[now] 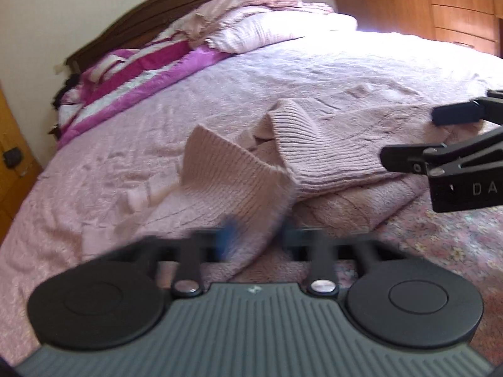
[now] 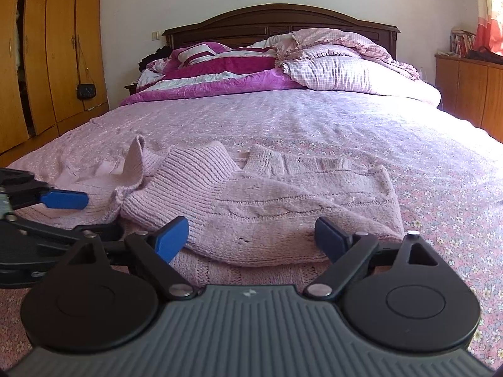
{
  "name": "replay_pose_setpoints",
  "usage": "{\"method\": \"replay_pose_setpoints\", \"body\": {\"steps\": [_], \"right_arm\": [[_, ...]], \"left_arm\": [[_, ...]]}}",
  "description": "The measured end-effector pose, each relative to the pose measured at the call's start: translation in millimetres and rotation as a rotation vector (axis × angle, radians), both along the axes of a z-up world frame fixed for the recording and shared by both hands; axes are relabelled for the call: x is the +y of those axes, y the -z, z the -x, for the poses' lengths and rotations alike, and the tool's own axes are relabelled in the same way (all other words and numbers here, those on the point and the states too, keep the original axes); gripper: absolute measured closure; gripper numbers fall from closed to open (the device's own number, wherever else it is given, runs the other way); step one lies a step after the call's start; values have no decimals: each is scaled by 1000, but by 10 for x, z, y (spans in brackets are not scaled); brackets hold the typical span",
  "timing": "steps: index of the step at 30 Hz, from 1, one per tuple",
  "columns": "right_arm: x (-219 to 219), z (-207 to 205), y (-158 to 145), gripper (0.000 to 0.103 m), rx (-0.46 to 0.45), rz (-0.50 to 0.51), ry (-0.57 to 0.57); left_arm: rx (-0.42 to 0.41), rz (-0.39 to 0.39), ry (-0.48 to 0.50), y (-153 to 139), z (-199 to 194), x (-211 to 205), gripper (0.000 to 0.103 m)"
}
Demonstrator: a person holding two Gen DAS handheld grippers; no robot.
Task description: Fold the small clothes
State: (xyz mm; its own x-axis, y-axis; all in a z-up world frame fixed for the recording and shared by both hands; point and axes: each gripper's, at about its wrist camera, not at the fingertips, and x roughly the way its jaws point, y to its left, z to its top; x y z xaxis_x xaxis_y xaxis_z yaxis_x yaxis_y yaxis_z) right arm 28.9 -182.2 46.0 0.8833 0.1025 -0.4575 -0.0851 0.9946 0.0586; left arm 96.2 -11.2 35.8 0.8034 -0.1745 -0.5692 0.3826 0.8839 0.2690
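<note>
A pale pink knitted sweater (image 2: 267, 194) lies partly folded near the front edge of the bed, its ribbed parts bunched up on the left. In the left wrist view, which is blurred, my left gripper (image 1: 256, 232) is shut on a ribbed flap of the sweater (image 1: 239, 176). One of its blue pads (image 2: 64, 200) shows at the left in the right wrist view. My right gripper (image 2: 251, 240) stands open, its pads on either side of the sweater's near edge without pressing it. It also shows at the right as the right gripper (image 1: 418, 135), over the sweater's right part.
The bed's pink flowered cover (image 2: 440, 188) stretches all around. Pillows (image 2: 345, 72) and a magenta quilt (image 2: 220, 78) are piled at the dark headboard (image 2: 276, 19). A wooden wardrobe (image 2: 47, 47) stands left, a wooden dresser (image 2: 471, 91) right.
</note>
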Motion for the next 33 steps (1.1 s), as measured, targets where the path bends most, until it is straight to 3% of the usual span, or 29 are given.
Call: {"method": "replay_pose_setpoints", "body": {"steps": [5, 8, 14, 16, 18, 19, 22, 23, 26, 33], "right_arm": [[69, 20, -126, 11, -33, -7, -60], [148, -31, -160, 11, -24, -36, -137], [435, -146, -50, 13, -4, 28, -268], [513, -179, 1, 21, 1, 63, -297], [577, -227, 54, 40, 15, 111, -293], [582, -248, 62, 43, 14, 123, -284], [528, -306, 22, 63, 26, 100, -286], [511, -323, -9, 76, 26, 106, -282], [392, -409, -110, 94, 29, 103, -258], [0, -725, -472, 95, -44, 214, -143]], "left_arm": [[-3, 71, -25, -148, -42, 221, 93], [-36, 56, -68, -255, -109, 331, 93], [-82, 23, -156, -417, -306, 631, 93], [-95, 20, -191, -465, -391, 752, 93], [-116, -2, -232, -510, -479, 850, 93], [-127, -18, -250, -524, -525, 891, 93], [-132, -30, -268, -539, -651, 1008, 93], [-134, -37, -269, -530, -681, 1029, 93], [-136, -63, -271, -466, -754, 1059, 93], [-128, -62, -306, -339, -917, 1209, 93]]}}
